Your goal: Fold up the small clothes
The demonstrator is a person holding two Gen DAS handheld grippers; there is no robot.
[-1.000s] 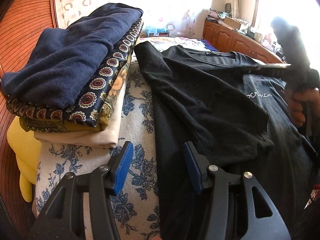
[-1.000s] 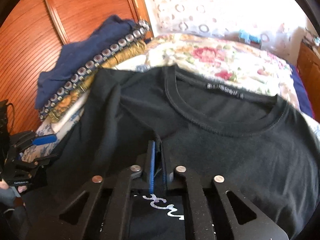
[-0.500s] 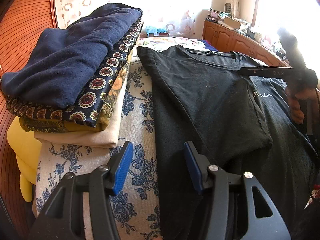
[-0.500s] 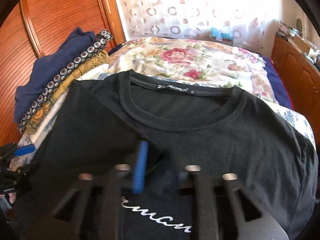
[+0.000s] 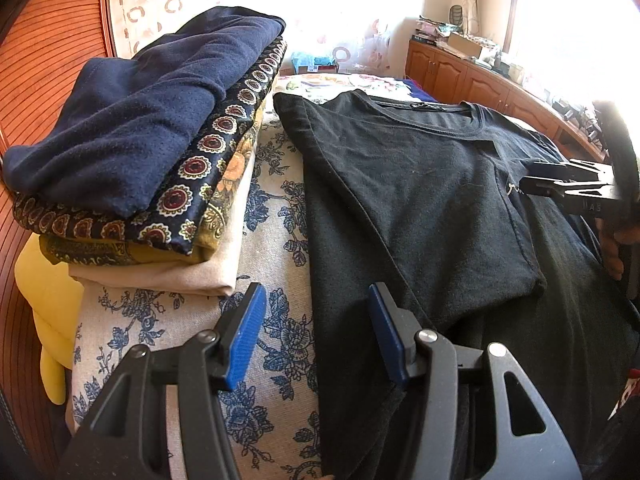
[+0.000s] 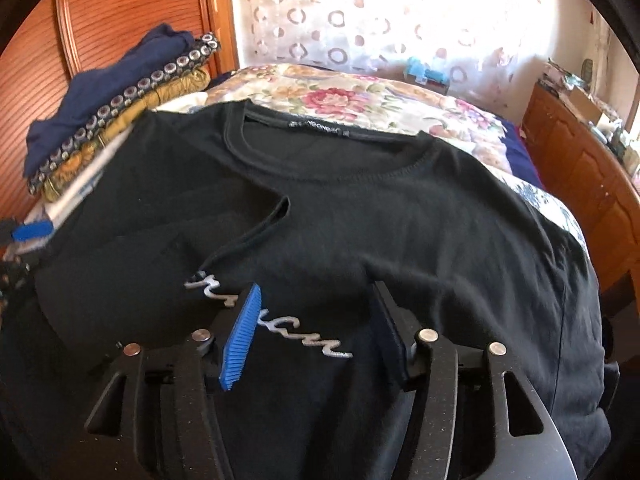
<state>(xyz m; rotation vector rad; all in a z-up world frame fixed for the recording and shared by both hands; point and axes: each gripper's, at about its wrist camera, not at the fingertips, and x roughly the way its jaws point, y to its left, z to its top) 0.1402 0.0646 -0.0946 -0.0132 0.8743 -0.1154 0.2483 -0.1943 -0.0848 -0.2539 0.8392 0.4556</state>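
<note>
A black T-shirt (image 5: 420, 184) with white script lettering (image 6: 280, 316) lies face up on the bed, its left sleeve folded inward over the chest (image 6: 168, 248). It also shows in the right wrist view (image 6: 400, 220). My left gripper (image 5: 316, 332) is open and empty, over the shirt's left folded edge and the floral sheet. My right gripper (image 6: 316, 328) is open and empty, low over the lettering. It also appears at the right edge of the left wrist view (image 5: 568, 184).
A stack of folded clothes (image 5: 152, 136), navy on top, sits left of the shirt against a wooden headboard (image 5: 36, 80). A yellow pillow (image 5: 48, 300) lies below it. The floral bedspread (image 6: 360, 96) extends beyond the collar. A wooden cabinet (image 6: 580, 152) stands right.
My right gripper carried the left sleeve inward over the chest, opened and let it go, then drew back toward the lettering. The left gripper stayed still and open.
</note>
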